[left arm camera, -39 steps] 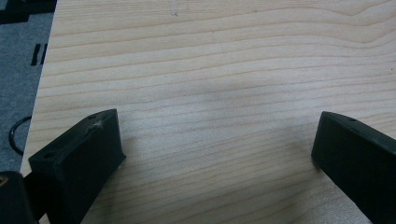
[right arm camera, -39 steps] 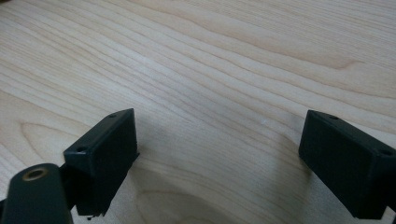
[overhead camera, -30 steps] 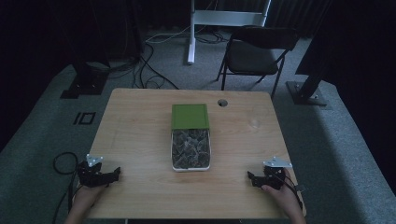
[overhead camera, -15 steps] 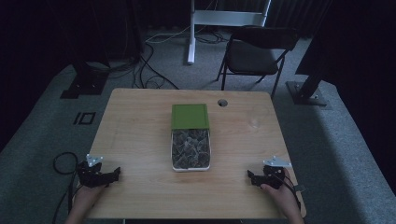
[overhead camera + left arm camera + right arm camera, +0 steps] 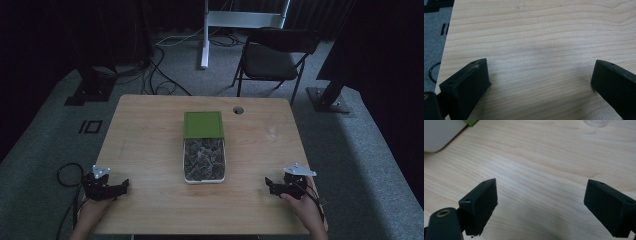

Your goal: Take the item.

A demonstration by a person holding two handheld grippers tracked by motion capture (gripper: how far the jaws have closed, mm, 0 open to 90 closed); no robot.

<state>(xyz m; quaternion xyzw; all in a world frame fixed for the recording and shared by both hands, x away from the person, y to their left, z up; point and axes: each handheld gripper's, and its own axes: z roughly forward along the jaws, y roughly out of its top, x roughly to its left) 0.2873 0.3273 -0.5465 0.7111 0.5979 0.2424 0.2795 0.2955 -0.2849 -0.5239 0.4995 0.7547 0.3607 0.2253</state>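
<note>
So far I am at the start: I hold both tools low at the near corners of the wooden table (image 5: 150, 125), nothing gripped. My left gripper (image 5: 122, 187) has its jaws spread wide over bare wood, and my right gripper (image 5: 268, 184) is spread just as wide, also empty. The white container (image 5: 204, 161) sits mid-table, well apart from both, filled with dark mixed pieces I cannot make out. Its green lid (image 5: 203, 124) lies against its far end, touching or overlapping it. The container's long axis runs straight away from me, near edge to far edge. Next, I judge, both hands must travel inward and forward to reach it.
</note>
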